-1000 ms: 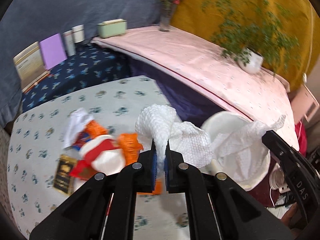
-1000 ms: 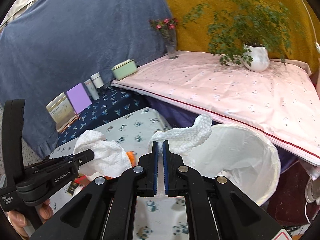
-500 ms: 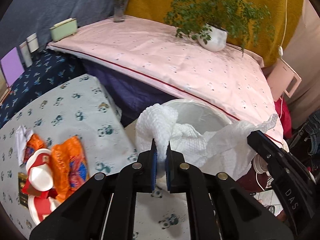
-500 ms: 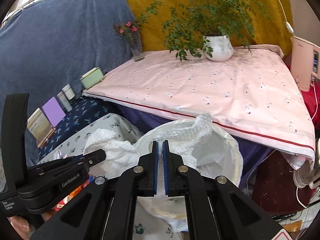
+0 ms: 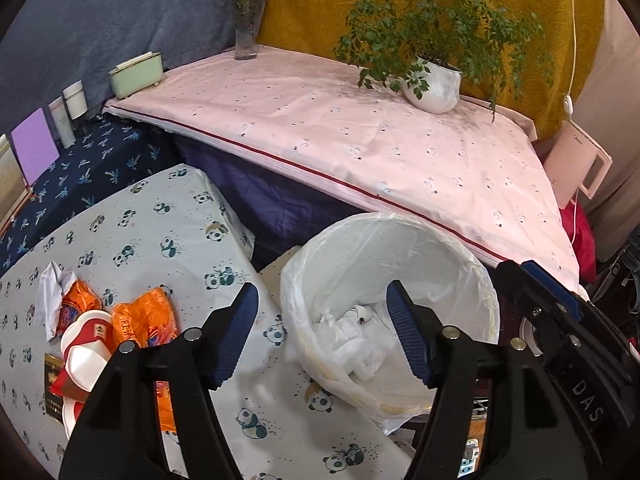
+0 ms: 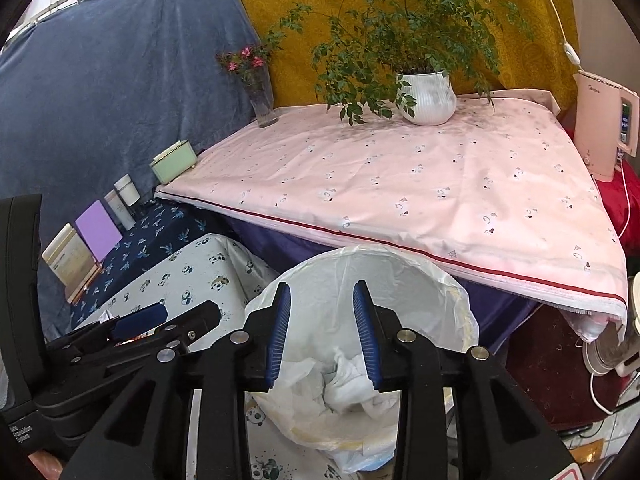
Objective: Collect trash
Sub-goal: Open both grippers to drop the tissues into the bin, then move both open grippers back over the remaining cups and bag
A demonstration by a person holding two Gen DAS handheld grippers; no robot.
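Two grippers are seen above a lined bin, both with jaws parted and nothing between the pads. In the left wrist view, at the lower left of the frame, trash is left on the panda-print desk [image 5: 132, 236]: a crumpled white tissue [image 5: 48, 292], orange wrappers [image 5: 146, 316], red and white paper cups [image 5: 86, 350] and a small dark packet [image 5: 54, 376]. At the lower centre the left gripper [image 5: 322, 334] is held wide apart, its jaws having just been opening, with nothing gripped. Beyond its fingers, at centre right, the bin [image 5: 400, 240] with its white plastic liner is seen beside the desk edge, and crumpled white paper towels [image 5: 348, 340] lie at its bottom. At the far right edge part of the right gripper [image 5: 556, 304] is visible.

In the right wrist view the left gripper [image 6: 140, 320] is seen at the lower left. At the lower centre the right gripper [image 6: 322, 336] is released, its jaws having just been opening, narrower than the left. The paper towels [image 6: 344, 384] lie inside the bin [image 6: 452, 292] below it.
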